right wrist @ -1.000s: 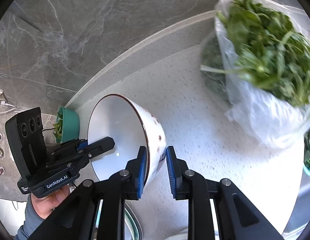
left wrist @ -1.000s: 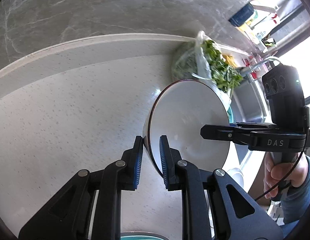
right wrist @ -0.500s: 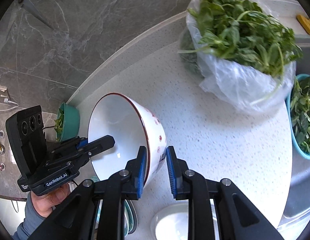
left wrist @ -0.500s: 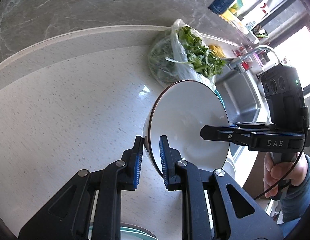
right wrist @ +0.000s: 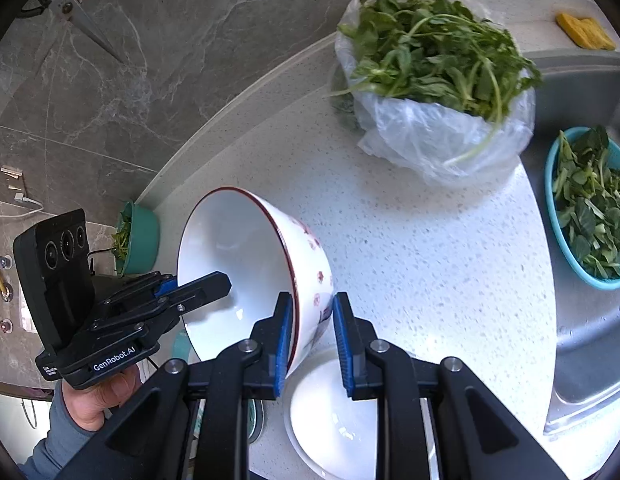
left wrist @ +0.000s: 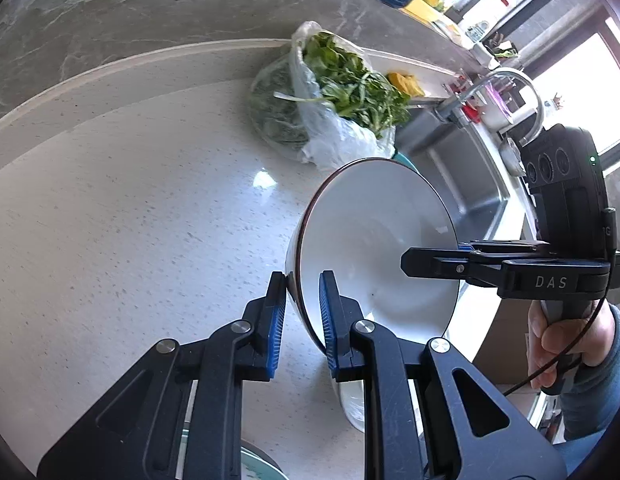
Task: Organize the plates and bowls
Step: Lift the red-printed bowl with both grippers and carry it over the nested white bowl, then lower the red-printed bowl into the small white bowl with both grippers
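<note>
Held in the air over the speckled white tabletop (right wrist: 430, 264): a white bowl (right wrist: 246, 264) with a dark red rim and small red flower marks on its outer wall, tilted steeply on its side, mouth turned toward the left gripper. Gripped on opposite sides of the rim by both grippers.

Left gripper (left wrist: 303, 312): nearly closed, blue pads (left wrist: 275, 320) clamped on the bowl's wall, one outside, one inside. Seen from the right wrist view as a black unit (right wrist: 182, 292) reaching into the bowl's mouth, carried by a hand (right wrist: 102, 396) in a grey-blue sleeve.

Right gripper (right wrist: 312, 332): likewise nearly closed, pinching the rim between its blue pads (right wrist: 284, 336), the flowered outer wall between the fingers. Seen from the left wrist view as a black unit (left wrist: 462, 258) on the far rim, held by the other hand (left wrist: 566, 340).

Directly below the held bowl, on the tabletop near its front edge: a second white bowl (right wrist: 334, 420), upright. Beside it to the left, partly hidden by the fingers: the edge of a teal-toned dish (left wrist: 258, 464), kind unclear.

Farther back on the tabletop: a clear plastic bag of leafy greens (right wrist: 434, 80). At the right: a steel sink (right wrist: 590, 320) with a teal basket of greens (right wrist: 586, 208). At the far left: a small teal bowl of greens (right wrist: 138, 236). Behind: a grey marble wall (right wrist: 150, 60), with scissors (right wrist: 82, 12) hanging.
</note>
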Demonstrator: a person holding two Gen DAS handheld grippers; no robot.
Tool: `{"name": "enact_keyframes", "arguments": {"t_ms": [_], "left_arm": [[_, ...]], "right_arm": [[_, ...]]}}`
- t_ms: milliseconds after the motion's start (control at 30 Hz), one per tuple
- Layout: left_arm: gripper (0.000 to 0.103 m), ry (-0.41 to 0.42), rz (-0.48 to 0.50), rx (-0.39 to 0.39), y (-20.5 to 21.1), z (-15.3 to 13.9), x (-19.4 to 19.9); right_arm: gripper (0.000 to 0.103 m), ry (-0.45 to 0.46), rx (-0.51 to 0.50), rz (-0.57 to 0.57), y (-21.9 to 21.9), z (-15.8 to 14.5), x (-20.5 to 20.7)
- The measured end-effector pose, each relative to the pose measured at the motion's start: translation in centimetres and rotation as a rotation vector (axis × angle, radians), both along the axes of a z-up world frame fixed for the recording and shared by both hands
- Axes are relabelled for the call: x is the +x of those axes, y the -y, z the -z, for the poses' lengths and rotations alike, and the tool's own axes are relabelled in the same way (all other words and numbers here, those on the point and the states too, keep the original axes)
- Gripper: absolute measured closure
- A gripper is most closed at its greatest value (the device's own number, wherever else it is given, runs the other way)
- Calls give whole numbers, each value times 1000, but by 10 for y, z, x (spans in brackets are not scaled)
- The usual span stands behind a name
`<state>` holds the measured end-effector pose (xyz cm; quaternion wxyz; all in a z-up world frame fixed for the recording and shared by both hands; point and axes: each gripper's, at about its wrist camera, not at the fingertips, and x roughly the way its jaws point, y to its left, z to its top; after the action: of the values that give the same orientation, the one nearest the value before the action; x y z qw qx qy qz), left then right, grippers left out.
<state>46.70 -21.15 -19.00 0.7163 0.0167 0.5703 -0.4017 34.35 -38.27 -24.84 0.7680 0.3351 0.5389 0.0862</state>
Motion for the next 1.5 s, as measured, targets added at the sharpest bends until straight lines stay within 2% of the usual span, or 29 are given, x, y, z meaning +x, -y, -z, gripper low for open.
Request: {"name": "enact_keyframes", "arguments": {"t_ms": [500,933,1233,1333,1500], "left_arm": [[87,-20,67,-6,15,-3,-49],[87,-24,125,27,23,10,-101],[87,-21,129,76,23,31,-119],[87,-20,126,88,24,38,-121],[87,5,127,91,27,39,-121]], "right_arm": [[80,-11,31,38,14,0,-53],[80,-69,78,61,15,23,-108],[80,-101,79,59,11,35,-119],[80,-102,48,51,7,34,-117],[81,-96,40,51,10,35,-114]]}}
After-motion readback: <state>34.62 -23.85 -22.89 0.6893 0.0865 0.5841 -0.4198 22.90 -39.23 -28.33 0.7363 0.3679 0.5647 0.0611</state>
